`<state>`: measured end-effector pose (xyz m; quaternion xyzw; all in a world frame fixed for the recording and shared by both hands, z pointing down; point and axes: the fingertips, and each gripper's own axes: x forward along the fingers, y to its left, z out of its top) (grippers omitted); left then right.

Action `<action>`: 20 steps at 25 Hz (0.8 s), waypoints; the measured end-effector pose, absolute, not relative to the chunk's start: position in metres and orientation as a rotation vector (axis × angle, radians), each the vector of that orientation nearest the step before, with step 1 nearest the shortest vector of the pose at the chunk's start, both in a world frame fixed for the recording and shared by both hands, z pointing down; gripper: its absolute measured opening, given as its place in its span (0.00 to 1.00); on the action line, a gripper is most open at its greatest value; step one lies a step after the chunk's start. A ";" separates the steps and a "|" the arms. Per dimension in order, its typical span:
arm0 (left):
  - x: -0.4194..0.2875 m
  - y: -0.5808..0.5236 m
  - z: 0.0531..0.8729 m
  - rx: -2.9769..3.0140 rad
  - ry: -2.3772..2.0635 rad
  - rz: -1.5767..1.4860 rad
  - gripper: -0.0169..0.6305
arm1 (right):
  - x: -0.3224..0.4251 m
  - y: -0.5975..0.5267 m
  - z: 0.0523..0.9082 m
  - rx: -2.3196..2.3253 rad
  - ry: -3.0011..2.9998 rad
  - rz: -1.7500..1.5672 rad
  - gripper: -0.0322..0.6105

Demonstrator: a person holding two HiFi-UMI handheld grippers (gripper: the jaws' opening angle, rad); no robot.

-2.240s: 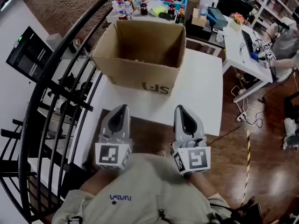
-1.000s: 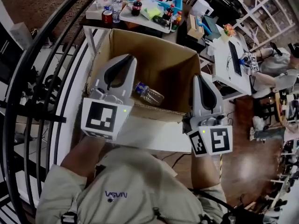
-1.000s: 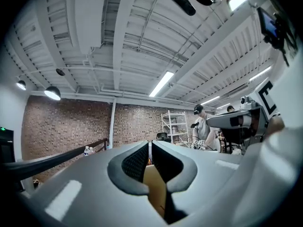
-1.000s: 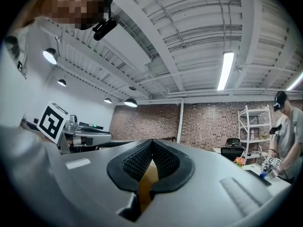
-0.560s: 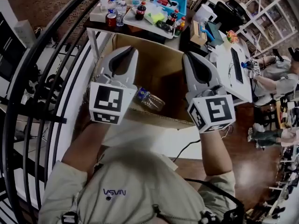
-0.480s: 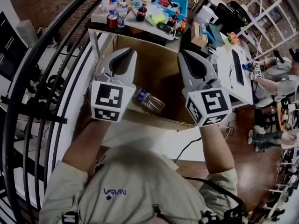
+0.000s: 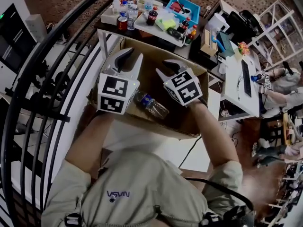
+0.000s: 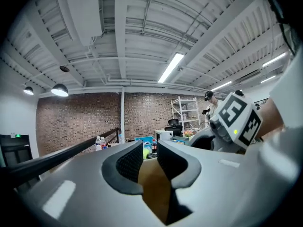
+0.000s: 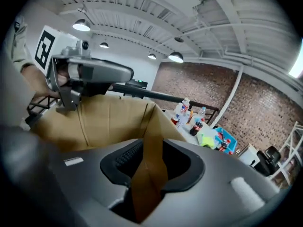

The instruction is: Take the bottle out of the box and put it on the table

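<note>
A clear plastic bottle (image 7: 152, 106) with a blue cap lies on its side on the floor of the open cardboard box (image 7: 147, 125). My left gripper (image 7: 131, 56) hovers level over the box's left side; its jaws are opening with nothing between them. My right gripper (image 7: 165, 68) is tipped down inside the box opening, above and right of the bottle, its jaws also opening and empty. In the left gripper view the left gripper (image 8: 150, 157) shows only cardboard through its gap. In the right gripper view the right gripper (image 9: 150, 163) faces a box wall. Neither gripper view shows the bottle.
The box stands on a white table (image 7: 142, 143). Behind it a second table holds bottles, cans and a blue tray (image 7: 182, 6). A black railing (image 7: 45, 74) curves along the left. White desks (image 7: 236, 82) and a seated person (image 7: 284, 85) are at the right.
My right gripper has dropped into the box opening, tipping down and rolling. The left gripper has shifted slightly lower over the box's left side. Both pairs of jaws have parted.
</note>
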<state>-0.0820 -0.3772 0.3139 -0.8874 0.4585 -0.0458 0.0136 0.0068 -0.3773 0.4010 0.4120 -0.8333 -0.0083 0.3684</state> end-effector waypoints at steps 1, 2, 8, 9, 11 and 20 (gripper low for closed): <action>-0.081 -0.380 0.316 -2.760 1.431 -0.148 0.13 | 0.001 -0.378 0.416 1.010 -2.129 0.002 0.27; -0.079 -0.382 0.318 -2.759 1.429 -0.157 0.15 | -0.004 -0.377 0.431 0.962 -2.118 0.026 0.30; -0.075 -0.387 0.340 -2.798 1.417 -0.212 0.22 | -0.027 -0.356 0.522 0.668 -1.997 0.131 0.39; -0.075 -0.387 0.343 -2.805 1.420 -0.213 0.22 | -0.027 -0.351 0.538 0.623 -1.966 0.142 0.40; -0.075 -0.388 0.347 -2.820 1.425 -0.214 0.22 | -0.026 -0.344 0.565 0.552 -1.909 0.160 0.42; -0.073 -0.388 0.352 -2.854 1.407 -0.223 0.22 | -0.008 -0.319 0.653 0.415 -1.727 0.399 0.51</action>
